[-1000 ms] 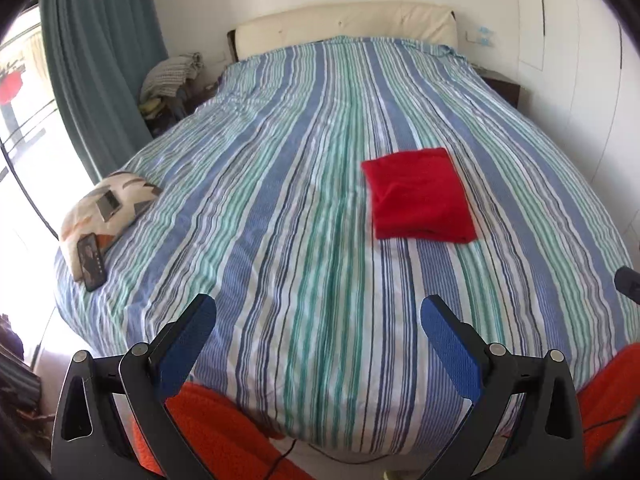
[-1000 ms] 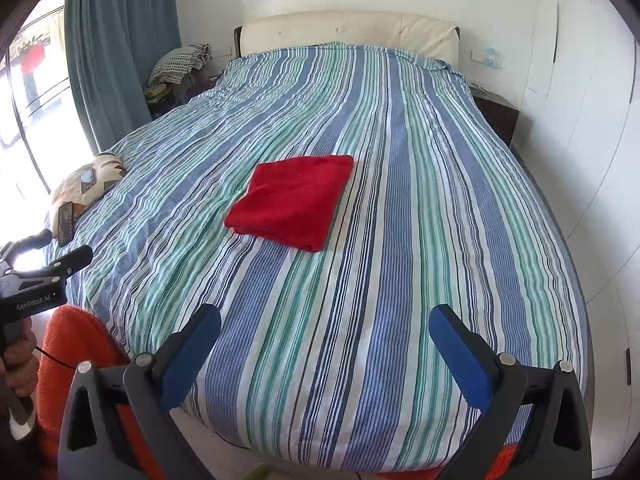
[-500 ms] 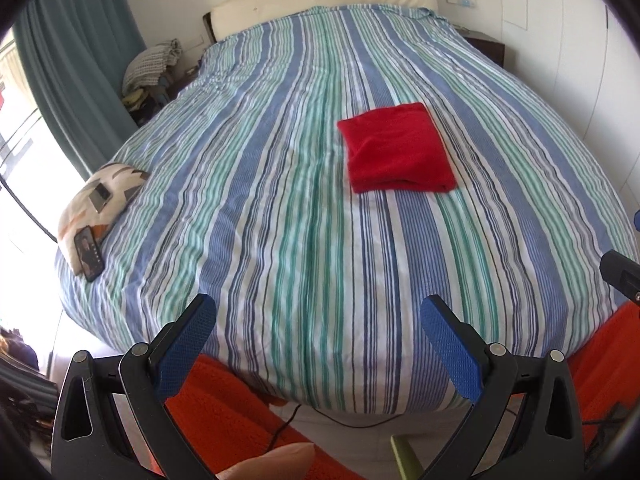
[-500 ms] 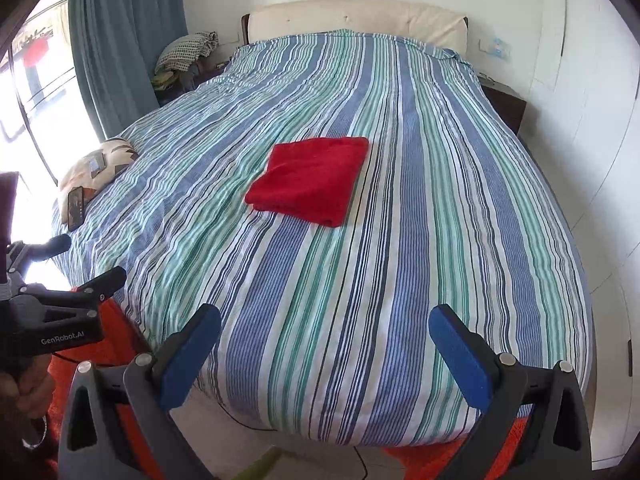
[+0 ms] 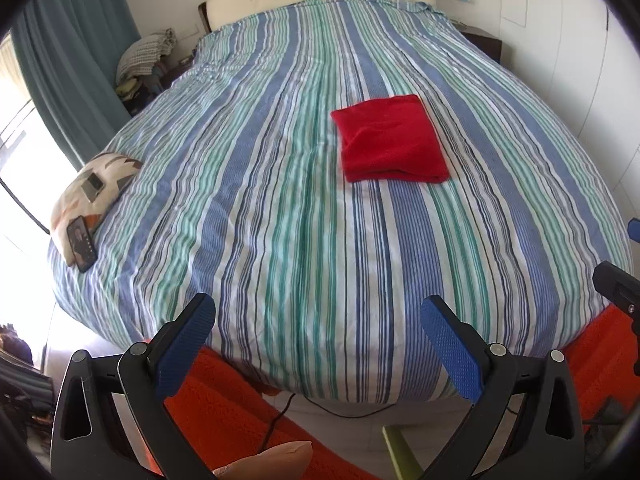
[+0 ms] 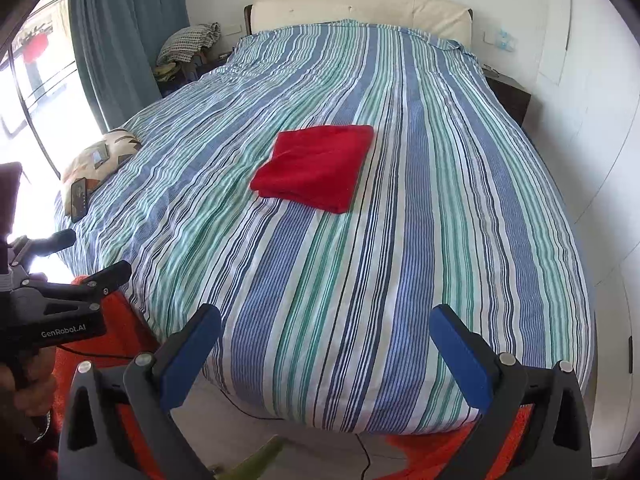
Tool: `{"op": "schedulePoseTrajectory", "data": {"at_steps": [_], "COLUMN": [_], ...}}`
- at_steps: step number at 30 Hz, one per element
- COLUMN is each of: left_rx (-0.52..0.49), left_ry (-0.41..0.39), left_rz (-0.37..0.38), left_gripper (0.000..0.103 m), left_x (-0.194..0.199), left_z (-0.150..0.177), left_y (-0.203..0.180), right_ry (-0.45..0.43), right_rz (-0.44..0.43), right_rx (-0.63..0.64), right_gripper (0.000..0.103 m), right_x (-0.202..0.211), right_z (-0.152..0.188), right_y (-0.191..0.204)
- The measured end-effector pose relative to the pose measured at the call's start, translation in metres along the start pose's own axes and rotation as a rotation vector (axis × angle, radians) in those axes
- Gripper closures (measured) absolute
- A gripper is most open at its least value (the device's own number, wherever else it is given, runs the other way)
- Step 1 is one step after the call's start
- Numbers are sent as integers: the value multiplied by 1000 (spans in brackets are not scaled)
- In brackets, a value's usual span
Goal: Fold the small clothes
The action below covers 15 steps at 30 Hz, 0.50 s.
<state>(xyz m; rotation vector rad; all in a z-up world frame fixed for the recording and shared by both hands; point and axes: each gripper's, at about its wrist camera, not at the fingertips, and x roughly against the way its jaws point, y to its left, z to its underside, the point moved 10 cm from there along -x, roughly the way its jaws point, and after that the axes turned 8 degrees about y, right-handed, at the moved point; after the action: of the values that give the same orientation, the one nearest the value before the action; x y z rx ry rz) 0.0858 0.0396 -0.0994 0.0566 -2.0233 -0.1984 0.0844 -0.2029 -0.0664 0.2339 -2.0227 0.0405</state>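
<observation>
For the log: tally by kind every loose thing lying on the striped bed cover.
Folded red cloth: 1
Patterned cream cushion: 1
Black phone, propped against that cushion: 1
Total: 3

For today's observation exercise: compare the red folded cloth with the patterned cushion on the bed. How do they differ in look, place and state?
The red folded cloth is one plain colour; the patterned cushion is cream with dark and orange shapes. The cloth lies flat near the bed's middle; the cushion sits plump at the window-side edge. Nothing rests on the cloth; a phone leans against the cushion. Both lie on the striped cover, untouched by either gripper.
</observation>
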Motion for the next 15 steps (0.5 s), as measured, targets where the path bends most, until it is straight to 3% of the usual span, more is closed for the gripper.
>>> {"op": "schedulePoseTrajectory", "data": {"at_steps": [15], "left_rx": [0], "left_ry": [-23], "left_rz": [25], "left_gripper": [0], "left_x": [33], "left_z": [4], "left_y": [1], "right_ry": [-2], "right_rz": [28], "right_rx": [12], "right_gripper": [0], "right_x": [33], "right_z": [11], "right_y": [-2]}}
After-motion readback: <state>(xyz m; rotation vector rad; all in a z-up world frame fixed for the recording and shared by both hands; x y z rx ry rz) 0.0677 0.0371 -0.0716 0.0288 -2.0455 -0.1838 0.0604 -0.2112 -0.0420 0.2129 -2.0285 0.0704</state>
